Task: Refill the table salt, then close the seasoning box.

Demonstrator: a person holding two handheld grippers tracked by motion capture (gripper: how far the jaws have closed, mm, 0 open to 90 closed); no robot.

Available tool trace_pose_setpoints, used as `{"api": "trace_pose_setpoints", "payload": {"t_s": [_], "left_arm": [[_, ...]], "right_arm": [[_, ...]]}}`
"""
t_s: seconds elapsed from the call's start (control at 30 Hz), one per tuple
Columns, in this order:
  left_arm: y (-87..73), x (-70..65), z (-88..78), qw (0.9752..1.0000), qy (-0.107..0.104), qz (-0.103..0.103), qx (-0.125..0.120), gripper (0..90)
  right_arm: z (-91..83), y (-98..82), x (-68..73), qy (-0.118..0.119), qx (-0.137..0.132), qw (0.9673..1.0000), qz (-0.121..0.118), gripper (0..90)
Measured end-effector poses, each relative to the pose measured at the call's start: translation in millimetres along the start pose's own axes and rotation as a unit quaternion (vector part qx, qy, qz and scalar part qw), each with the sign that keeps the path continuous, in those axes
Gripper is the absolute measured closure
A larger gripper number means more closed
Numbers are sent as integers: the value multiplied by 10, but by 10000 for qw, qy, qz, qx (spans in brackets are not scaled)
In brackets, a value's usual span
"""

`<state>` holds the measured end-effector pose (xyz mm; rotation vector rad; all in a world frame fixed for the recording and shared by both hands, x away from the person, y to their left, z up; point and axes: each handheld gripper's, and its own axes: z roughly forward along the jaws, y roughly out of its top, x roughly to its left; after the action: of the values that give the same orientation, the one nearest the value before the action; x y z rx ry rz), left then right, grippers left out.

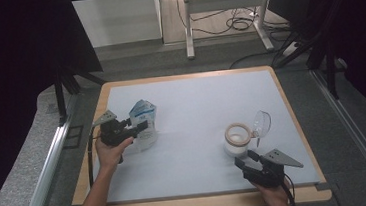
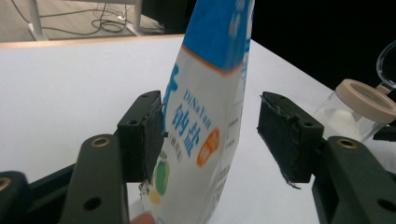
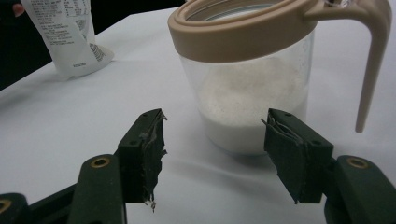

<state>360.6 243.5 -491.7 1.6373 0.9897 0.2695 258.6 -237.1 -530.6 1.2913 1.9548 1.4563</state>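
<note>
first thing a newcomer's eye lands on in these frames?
Probably the blue and white salt bag standing at the table's left, between the open jaws of the left gripper; one pad looks to touch it, the other stands clear. Next, the clear jar with a tan rim, part full of white grains, at the right with its lid flipped up, just ahead of the open right gripper.

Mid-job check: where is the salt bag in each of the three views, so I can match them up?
High view: the salt bag stands at the table's left, at the left gripper.
Left gripper view: it rises centre frame, between that gripper's open fingers.
Right gripper view: top left corner, far off.
Shared landmark: the beige-rimmed jar.
</note>
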Motion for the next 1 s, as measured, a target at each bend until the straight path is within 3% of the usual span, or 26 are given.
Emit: {"api": "trace_pose_setpoints", "payload": {"t_s": [0.13,0.3,0.4,0.5,0.57,0.8,1.0], "left_arm": [[-102,8,-54,9999,-80,-94,71,373],[-249,3,-103,9997,-4,-81,243,360],[-330,12,-139,9994,-18,-193,300,345],[-384,3,-161,9991,32,-134,392,339],[-403,-10,-165,9990,36,-120,440,338],[-455,-58,-140,9986,82,-28,530,338],[-509,-72,-105,9976,98,9,679,336]], "right_arm": [[-33,1,-5,13,-7,10000,-6,383],[-112,12,-20,-19,-76,10000,-12,383],[-180,19,-34,-21,-117,9999,-16,393],[-274,24,-36,4,-216,9998,-43,458],[-340,24,-56,-2,-313,9995,-64,561],[-472,112,-274,-156,-627,9977,187,851],[-512,297,-412,-413,-826,9957,83,900]]}}
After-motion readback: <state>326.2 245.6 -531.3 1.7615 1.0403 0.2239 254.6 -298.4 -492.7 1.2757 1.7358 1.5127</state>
